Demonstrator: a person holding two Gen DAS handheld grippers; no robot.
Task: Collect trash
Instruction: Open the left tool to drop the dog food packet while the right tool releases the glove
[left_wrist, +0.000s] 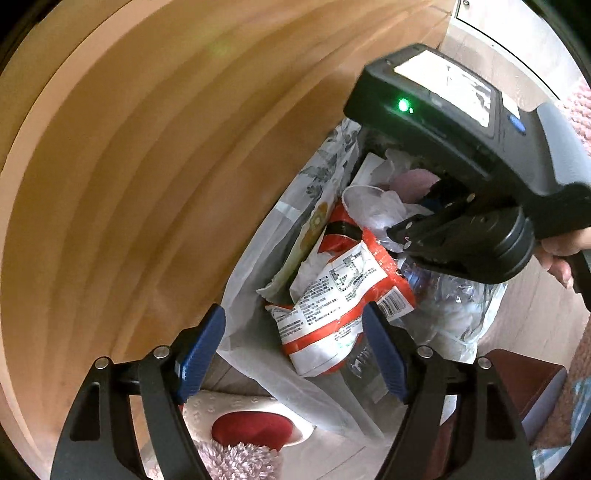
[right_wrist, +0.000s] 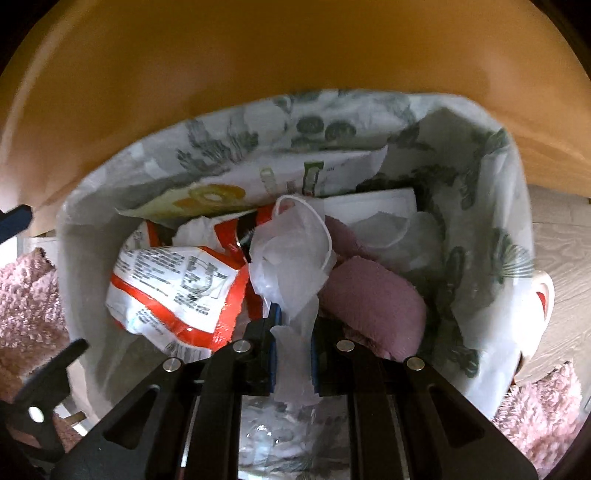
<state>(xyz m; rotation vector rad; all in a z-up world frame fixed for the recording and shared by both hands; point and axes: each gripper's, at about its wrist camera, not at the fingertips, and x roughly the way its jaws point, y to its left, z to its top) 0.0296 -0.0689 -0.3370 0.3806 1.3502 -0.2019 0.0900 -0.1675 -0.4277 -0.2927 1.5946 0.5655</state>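
Trash fills the printed bag (right_wrist: 476, 192) that we look into from both wrist views. We have our right hand-held gripper (right_wrist: 293, 354) low over the bag's mouth, its blue pads (right_wrist: 275, 321) pinched together on a thin white plastic bag (right_wrist: 291, 258) whose crumpled bulk lies on top of the heap. Beside that lie a red and white wrapper (right_wrist: 173, 291) to the left and a pink cloth (right_wrist: 373, 299) to the right. In the left wrist view our left hand-held gripper (left_wrist: 295, 350) hangs above the same wrapper (left_wrist: 343, 295) with its fingers spread wide and nothing between them, while the right tool's black body (left_wrist: 461, 155) reaches in from the upper right. A tan wooden surface (left_wrist: 129, 166) rises beside the bag.
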